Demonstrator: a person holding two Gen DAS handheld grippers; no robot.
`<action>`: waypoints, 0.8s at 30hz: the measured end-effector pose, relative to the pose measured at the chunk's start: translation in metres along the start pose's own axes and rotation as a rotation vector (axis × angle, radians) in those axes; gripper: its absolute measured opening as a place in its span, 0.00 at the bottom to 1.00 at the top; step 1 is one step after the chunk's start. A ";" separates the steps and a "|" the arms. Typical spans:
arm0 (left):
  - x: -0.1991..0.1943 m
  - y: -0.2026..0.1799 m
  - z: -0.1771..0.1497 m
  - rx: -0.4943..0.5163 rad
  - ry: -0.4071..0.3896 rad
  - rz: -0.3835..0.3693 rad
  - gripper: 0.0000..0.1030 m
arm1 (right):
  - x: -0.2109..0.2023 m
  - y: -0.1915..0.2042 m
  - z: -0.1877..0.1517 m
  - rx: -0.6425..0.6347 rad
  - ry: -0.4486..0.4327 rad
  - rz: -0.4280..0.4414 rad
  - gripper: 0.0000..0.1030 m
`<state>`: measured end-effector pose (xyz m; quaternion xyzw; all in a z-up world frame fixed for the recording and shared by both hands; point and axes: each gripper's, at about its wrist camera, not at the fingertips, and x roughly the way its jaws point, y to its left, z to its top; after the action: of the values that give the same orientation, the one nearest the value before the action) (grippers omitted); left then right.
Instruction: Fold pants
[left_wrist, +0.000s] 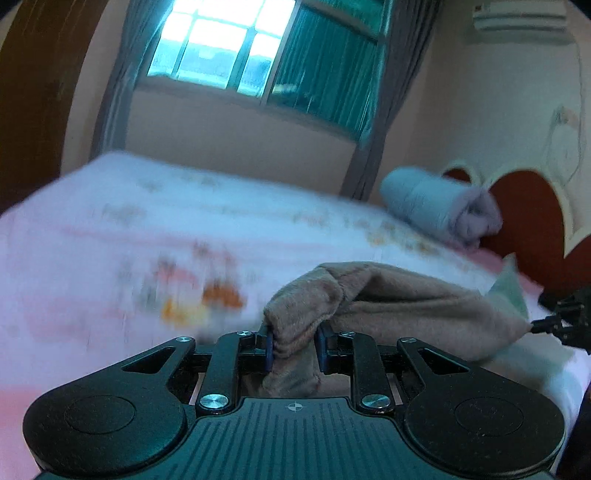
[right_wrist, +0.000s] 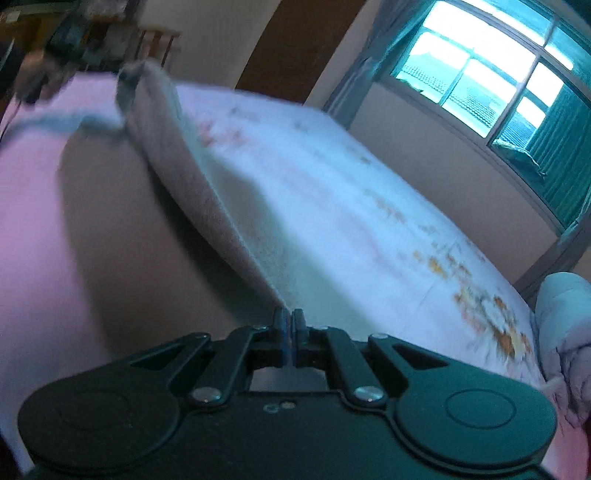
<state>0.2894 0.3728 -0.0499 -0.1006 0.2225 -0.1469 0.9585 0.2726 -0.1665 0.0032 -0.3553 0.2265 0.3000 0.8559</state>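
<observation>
The tan, fleecy pants (left_wrist: 406, 295) hang stretched just above the bed between both grippers. In the left wrist view my left gripper (left_wrist: 293, 343) is shut on a thick bunch of the fabric, which bulges up between the blue pads. From there the cloth runs right to a corner pinched by my right gripper (left_wrist: 543, 325) at the frame's edge. In the right wrist view my right gripper (right_wrist: 289, 321) has its jaws pressed together on the thin edge of the pants (right_wrist: 192, 177). That edge rises away to the upper left, toward a blurred dark shape.
A bed with a white flowered sheet (left_wrist: 110, 240) lies under the pants. A rolled pale blanket (left_wrist: 436, 206) rests by the red headboard (left_wrist: 528, 221) and shows again as the blanket (right_wrist: 565, 314) at the right. A window with curtains stands behind the bed.
</observation>
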 end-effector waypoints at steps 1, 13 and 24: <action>-0.003 -0.003 -0.014 -0.017 0.041 0.027 0.24 | 0.004 0.017 -0.010 -0.020 0.017 -0.014 0.00; -0.089 -0.016 -0.065 -0.478 -0.001 0.205 0.67 | -0.026 -0.016 -0.051 0.900 -0.062 -0.029 0.34; -0.022 -0.024 -0.065 -0.714 0.076 0.171 0.20 | -0.016 -0.013 -0.092 1.281 -0.068 0.048 0.37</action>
<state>0.2354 0.3489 -0.0918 -0.4042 0.3026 0.0169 0.8630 0.2538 -0.2474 -0.0407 0.2414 0.3414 0.1351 0.8983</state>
